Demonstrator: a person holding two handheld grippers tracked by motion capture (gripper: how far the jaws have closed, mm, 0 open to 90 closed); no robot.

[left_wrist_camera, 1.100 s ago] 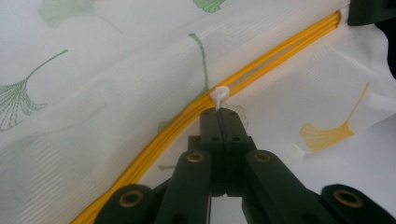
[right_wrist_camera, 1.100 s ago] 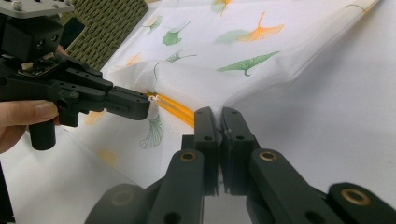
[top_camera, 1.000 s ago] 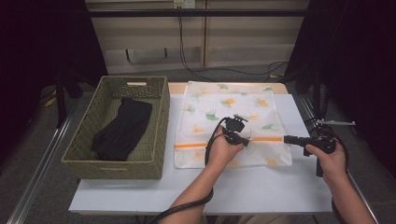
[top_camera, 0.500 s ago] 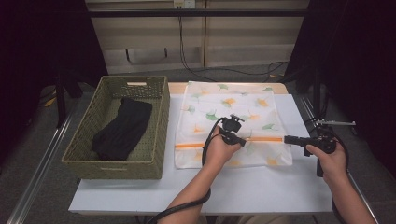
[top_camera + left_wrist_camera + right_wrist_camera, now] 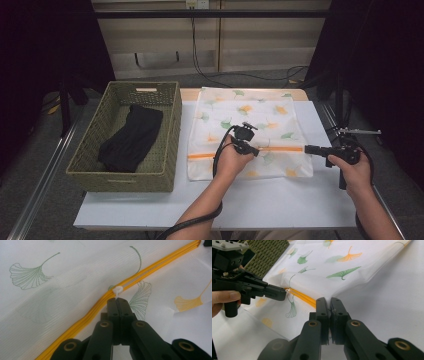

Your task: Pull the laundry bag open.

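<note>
A white mesh bag (image 5: 250, 112) printed with ginkgo leaves lies flat on the table, an orange zipper (image 5: 285, 149) running across its near part. My left gripper (image 5: 257, 152) is shut on the small white zipper pull (image 5: 117, 290), seen close at its tips (image 5: 120, 300) on the yellow zipper (image 5: 155, 267). My right gripper (image 5: 306, 149) is shut on the bag's edge at the zipper's right end, and the fabric puckers up into its jaws (image 5: 329, 301). In the right gripper view the left gripper (image 5: 283, 293) shows at the zipper (image 5: 303, 297).
A green woven basket (image 5: 125, 175) stands at the left of the table with a black garment (image 5: 131, 137) in it; its corner (image 5: 269, 250) appears in the right gripper view. Bare white table (image 5: 280, 200) lies in front of the bag.
The left gripper has slid slightly to the left along the zipper with the pull in it. The right gripper has kept still.
</note>
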